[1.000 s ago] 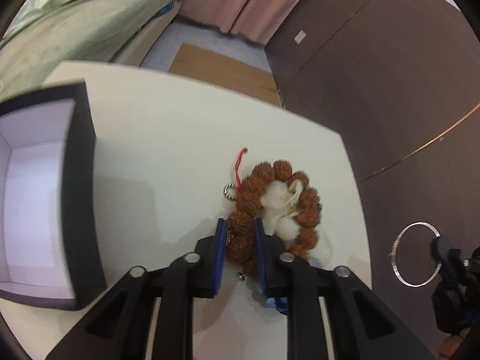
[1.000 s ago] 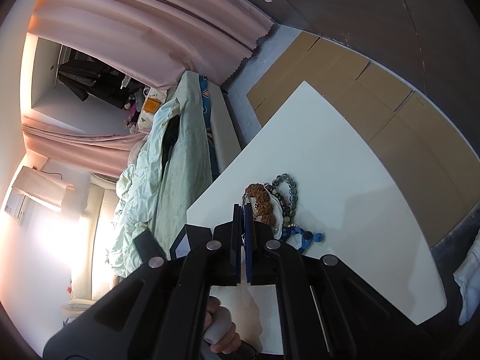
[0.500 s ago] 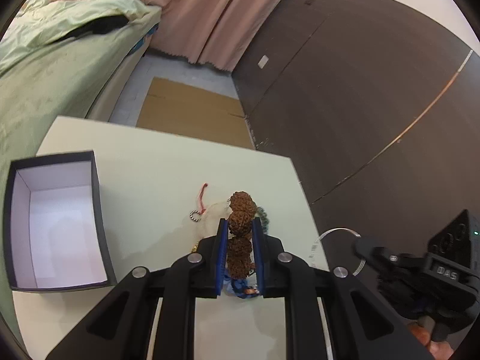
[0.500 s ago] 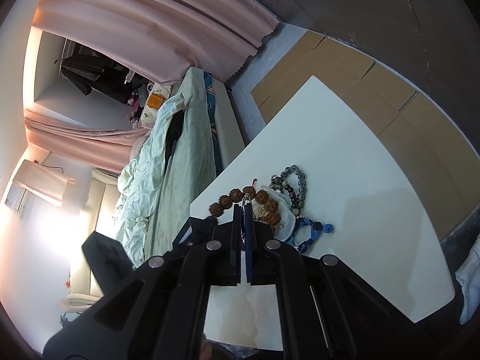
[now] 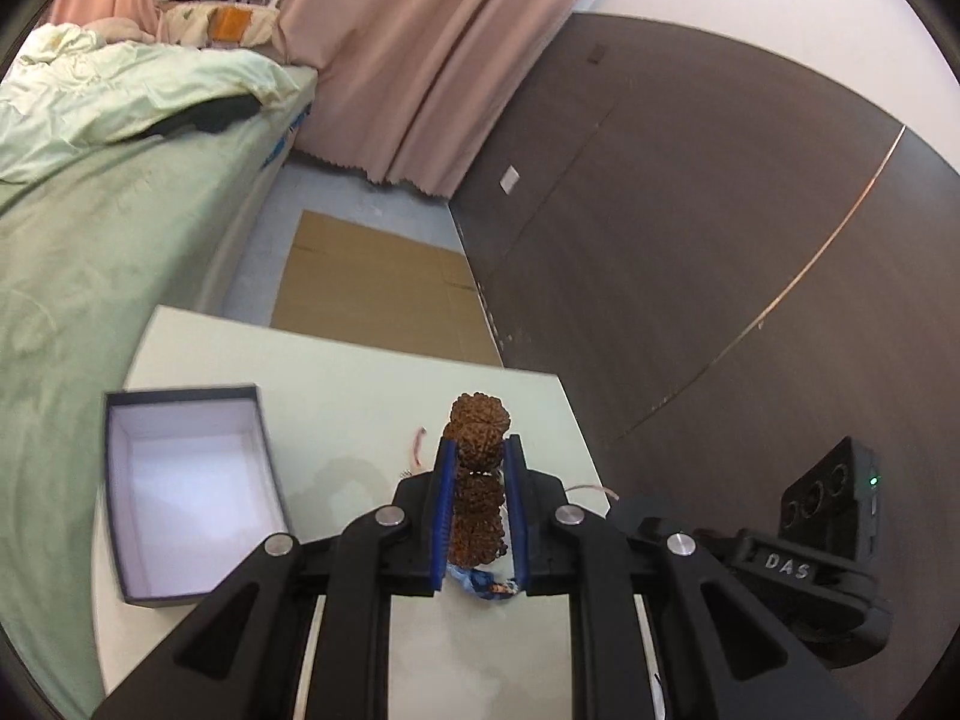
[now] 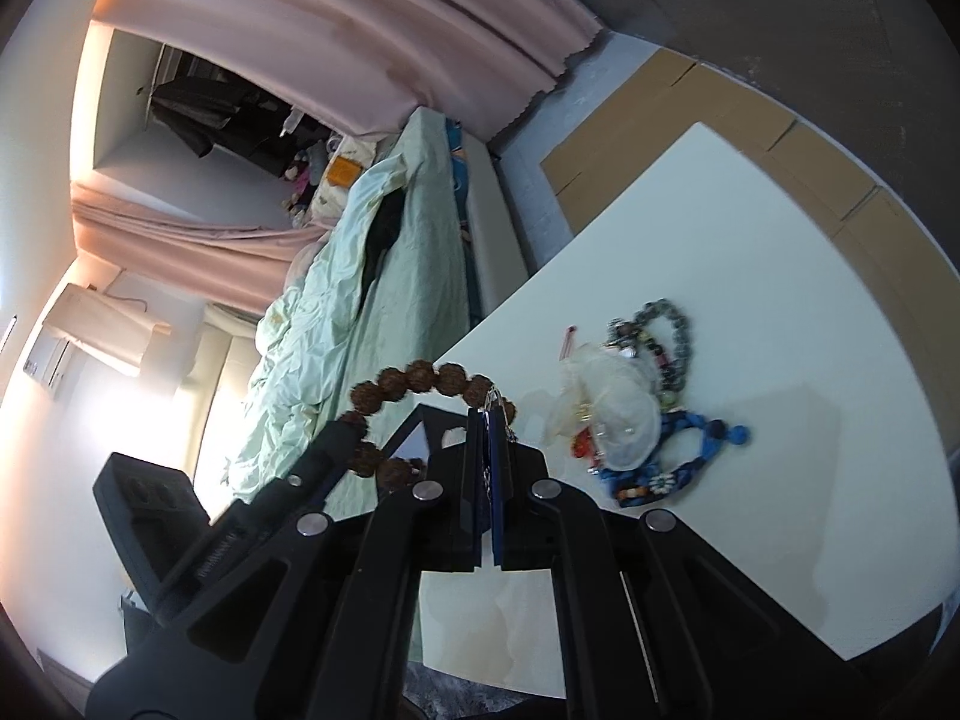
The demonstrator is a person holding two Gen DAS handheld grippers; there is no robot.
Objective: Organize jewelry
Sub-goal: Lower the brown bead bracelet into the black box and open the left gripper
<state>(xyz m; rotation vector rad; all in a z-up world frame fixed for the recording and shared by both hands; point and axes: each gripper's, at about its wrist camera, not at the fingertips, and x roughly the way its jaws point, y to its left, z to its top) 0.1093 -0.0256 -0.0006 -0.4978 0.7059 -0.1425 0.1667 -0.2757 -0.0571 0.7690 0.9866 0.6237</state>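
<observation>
Left wrist view: the left gripper (image 5: 478, 459) clamps the brown seed-bead bracelet (image 5: 477, 450), its beads running toward 12 o'clock between the blue pads, and the open dark box (image 5: 264, 462) it likely goes into lies on the white table (image 5: 354, 384) at about 9 o'clock. "DAS" reads on the other tool at 3 o'clock. Right wrist view: the right gripper (image 6: 487, 420) is pinched nearly closed on a thin silver ring (image 6: 495, 405); the bracelet arcs toward 10 o'clock, and the remaining jewelry pile (image 6: 636, 408) lies at 2 o'clock.

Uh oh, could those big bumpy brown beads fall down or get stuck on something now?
Maybe. The left gripper pinches only part of the bumpy brown seed-bead bracelet, so the hanging loop might slip out before reaching the open dark box with white lining. The loop also swings close to the shut right gripper and could snag on it, or brush the pile of blue and grey bead jewellery on the white table.
</observation>
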